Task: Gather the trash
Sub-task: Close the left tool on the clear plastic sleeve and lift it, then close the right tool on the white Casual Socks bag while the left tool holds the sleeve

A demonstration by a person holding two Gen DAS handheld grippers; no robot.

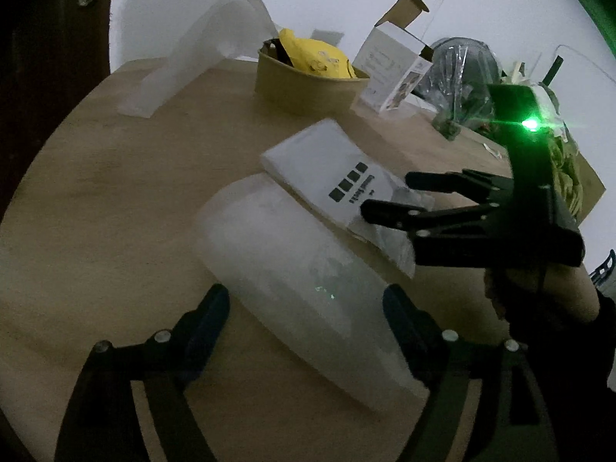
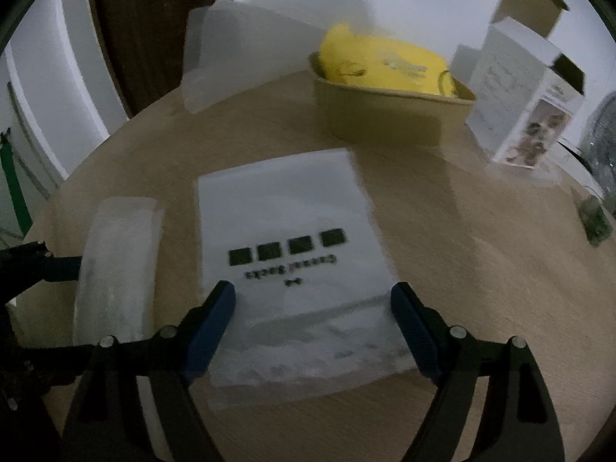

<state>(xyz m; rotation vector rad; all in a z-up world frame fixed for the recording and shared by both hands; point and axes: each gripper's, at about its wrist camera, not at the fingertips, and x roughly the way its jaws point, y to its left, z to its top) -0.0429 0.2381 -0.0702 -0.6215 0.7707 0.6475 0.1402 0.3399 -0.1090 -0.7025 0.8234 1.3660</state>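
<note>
Currently, left view: left tool spread wide around the foam sleeve on the counter. Right view: right tool wide over the flat plastic packet; thin film may slip free.

Home room; cluttered wooden table

White flat packet with four black squares is lying flat on the table. Frosted plastic wrapper is sitting just beside it.
</note>
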